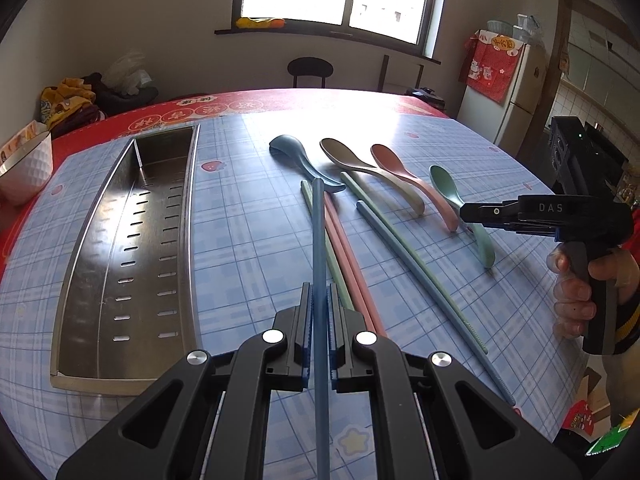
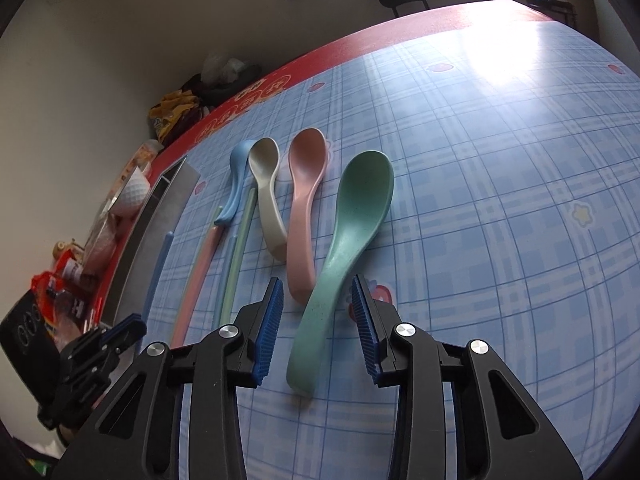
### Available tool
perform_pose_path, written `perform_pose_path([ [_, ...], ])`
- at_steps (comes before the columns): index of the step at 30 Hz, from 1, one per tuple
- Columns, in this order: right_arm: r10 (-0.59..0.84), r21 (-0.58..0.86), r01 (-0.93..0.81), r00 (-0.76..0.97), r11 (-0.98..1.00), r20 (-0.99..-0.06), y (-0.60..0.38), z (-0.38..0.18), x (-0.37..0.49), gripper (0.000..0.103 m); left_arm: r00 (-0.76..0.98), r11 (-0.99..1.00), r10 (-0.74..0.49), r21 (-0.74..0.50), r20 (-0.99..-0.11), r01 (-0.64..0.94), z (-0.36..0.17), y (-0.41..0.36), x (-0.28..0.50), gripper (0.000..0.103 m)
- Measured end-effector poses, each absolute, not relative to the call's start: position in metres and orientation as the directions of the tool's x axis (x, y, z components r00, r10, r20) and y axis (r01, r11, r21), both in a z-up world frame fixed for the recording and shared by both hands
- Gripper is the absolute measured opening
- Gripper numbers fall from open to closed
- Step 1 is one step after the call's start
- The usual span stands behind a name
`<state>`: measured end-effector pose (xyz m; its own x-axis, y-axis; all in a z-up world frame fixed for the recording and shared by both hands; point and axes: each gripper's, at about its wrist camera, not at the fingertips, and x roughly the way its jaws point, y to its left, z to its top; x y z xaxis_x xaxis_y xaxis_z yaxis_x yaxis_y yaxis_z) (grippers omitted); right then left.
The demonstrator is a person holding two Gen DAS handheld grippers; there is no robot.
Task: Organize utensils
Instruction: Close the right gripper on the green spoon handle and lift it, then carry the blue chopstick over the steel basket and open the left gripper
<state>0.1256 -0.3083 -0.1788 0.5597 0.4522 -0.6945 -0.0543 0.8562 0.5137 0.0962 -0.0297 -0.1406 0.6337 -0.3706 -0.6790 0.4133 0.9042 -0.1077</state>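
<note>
My left gripper (image 1: 319, 300) is shut on a blue chopstick (image 1: 318, 232) that points away over the table, lifted above the others. Under it lie pink chopsticks (image 1: 344, 248), a green chopstick (image 1: 400, 248) and another blue one (image 1: 432, 300). A perforated steel tray (image 1: 72, 272) sits to the left with nothing in it. Blue (image 1: 296, 156), beige (image 1: 360, 164), pink (image 1: 404, 176) and green (image 1: 448, 188) spoons lie in a row. My right gripper (image 2: 316, 288) is open and straddles the green spoon's (image 2: 360, 208) handle, with a gap at each pad.
A white bowl (image 1: 24, 168) stands left of the tray near the table's edge, with clutter behind it. A person's hand (image 1: 576, 292) holds the right gripper's handle. Beyond the table are a chair (image 1: 310, 68) and a fridge (image 1: 516, 96).
</note>
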Motion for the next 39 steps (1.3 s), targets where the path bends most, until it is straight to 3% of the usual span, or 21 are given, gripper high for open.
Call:
perform_pose_path([
  [5, 0.537, 0.647, 0.016, 0.542, 0.763, -0.646, -0.316, -0.194, 0.134, 0.013, 0.637, 0.902, -0.386, -0.127, -0.667, 0.414, -0.139, -0.025, 0.095, 0.007],
  [9, 0.480, 0.597, 0.016, 0.576, 0.802, -0.661, -0.309, -0.188, 0.134, 0.007, 0.635, 0.899, -0.393, -0.131, -0.665, 0.419, -0.139, -0.024, 0.094, 0.007],
  [21, 0.338, 0.448, 0.026, 0.617, 0.894, -0.710, -0.289, -0.182, 0.140, 0.007, 0.636, 0.899, -0.392, -0.128, -0.665, 0.420, -0.139, -0.025, 0.092, 0.007],
  [30, 0.304, 0.445, 0.010, 0.717, 0.895, -0.628, -0.296, -0.168, 0.120, 0.007, 0.610, 0.888, -0.419, -0.163, -0.672, 0.431, -0.137, -0.020, 0.096, 0.007],
  [35, 0.314, 0.438, -0.016, 0.721, 0.899, -0.618, -0.294, -0.166, 0.118, 0.007, 0.559, 0.857, -0.503, -0.297, -0.659, 0.421, -0.120, -0.004, 0.103, 0.006],
  [39, 0.337, 0.474, -0.014, 0.722, 0.880, -0.604, -0.302, -0.169, 0.117, 0.007, 0.581, 0.856, -0.512, -0.318, -0.633, 0.408, -0.094, 0.013, 0.108, 0.006],
])
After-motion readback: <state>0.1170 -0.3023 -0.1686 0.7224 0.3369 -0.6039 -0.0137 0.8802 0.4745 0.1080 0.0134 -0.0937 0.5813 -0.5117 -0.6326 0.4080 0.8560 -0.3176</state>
